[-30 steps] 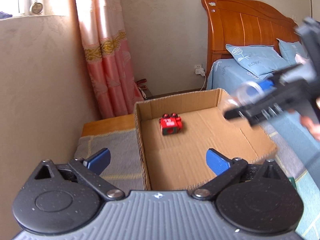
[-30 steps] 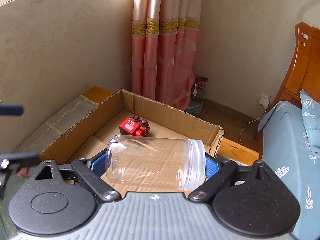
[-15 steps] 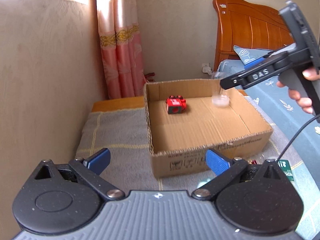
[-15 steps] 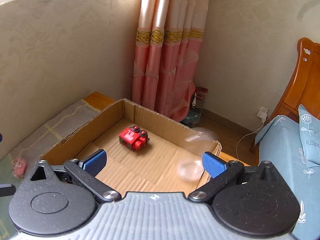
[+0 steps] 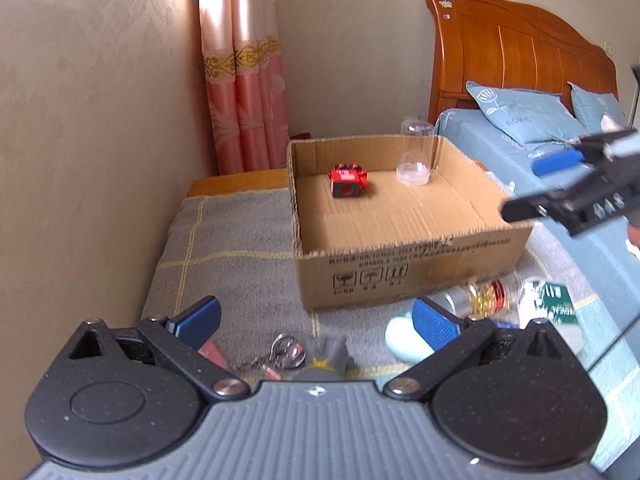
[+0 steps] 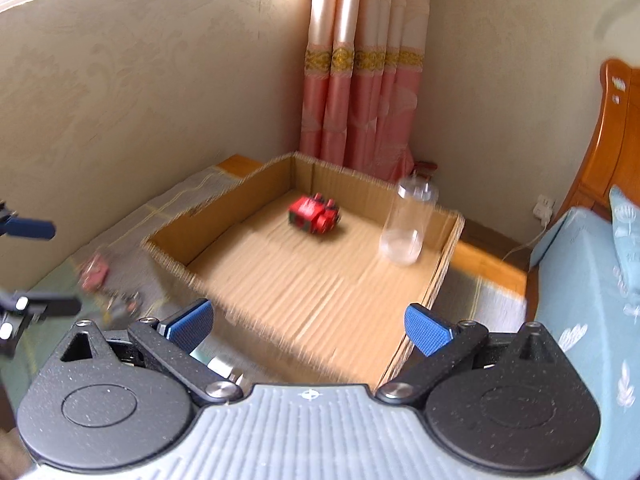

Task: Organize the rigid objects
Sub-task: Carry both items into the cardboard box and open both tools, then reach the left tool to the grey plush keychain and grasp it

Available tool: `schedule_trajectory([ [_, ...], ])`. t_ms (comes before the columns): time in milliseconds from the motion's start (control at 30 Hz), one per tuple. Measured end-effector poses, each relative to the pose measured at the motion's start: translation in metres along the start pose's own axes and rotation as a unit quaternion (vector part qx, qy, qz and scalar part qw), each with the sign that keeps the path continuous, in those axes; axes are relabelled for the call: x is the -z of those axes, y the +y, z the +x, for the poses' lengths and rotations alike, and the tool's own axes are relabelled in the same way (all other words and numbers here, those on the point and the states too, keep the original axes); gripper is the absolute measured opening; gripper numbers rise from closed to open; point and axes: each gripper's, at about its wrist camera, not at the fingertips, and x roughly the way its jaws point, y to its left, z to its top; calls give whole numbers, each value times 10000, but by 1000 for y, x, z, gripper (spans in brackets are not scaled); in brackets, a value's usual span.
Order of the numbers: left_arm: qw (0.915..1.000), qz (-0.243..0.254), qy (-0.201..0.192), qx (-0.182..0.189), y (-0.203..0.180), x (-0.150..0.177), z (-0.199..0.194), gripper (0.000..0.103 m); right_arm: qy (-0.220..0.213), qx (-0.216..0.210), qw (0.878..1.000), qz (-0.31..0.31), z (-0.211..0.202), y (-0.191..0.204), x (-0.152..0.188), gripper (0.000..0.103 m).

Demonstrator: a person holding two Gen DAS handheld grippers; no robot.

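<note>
An open cardboard box [image 5: 404, 264] [image 6: 248, 200] sits on a grey blanket. Inside it are a red toy [image 5: 347, 181] [image 6: 314, 216] and a clear plastic jar [image 5: 414, 152] [image 6: 408, 220], which stands on its white lid end by the far wall. My left gripper [image 5: 316, 322] is open and empty, back from the box above several small items. My right gripper [image 6: 308, 322] is open and empty near the box's front right corner. It also shows at the right of the left wrist view as the right gripper [image 5: 540, 184].
In front of the box lie a keychain [image 5: 286, 356], a mint-coloured object [image 5: 400, 340], a bottle with gold and red contents [image 5: 480, 294] and a green-labelled bottle [image 5: 552, 304]. A pink item [image 6: 94, 274] lies left of the box. A wall is left, a bed [image 5: 520, 148] right.
The right gripper opened and let go of the clear jar, which now stands in the box. Both grippers drew back from the box, and the loose items in front of it came into view.
</note>
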Motion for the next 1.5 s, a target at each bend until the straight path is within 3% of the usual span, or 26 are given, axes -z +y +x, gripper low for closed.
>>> schedule_trajectory([
  [300,9990,-91,435,-29,8,37,9,101,452,-89,9981,403,-2,2,66,103],
  [533,9975,-264,663,11,9,50,22,101,407,-179,9965,712,6,-6,76,103],
  [733,9977,-236,633,63,5,51,22,101,739,-448,9926,855,21,-12,79,103],
  [1000,9974,-278,666,-30,11,48,30,101,973,-560,9881,1055,-10,-2,106,103],
  [1167,9976,-247,636,-129,10,41,48,101,1015,-410,9890,996,-26,18,125,103],
  [1300,9953,-390,845,-256,14,46,66,101,966,-290,9892,1062,-27,26,130,103],
  [1500,9926,-647,995,-262,31,64,54,102,957,-49,9913,904,-24,35,131,103],
])
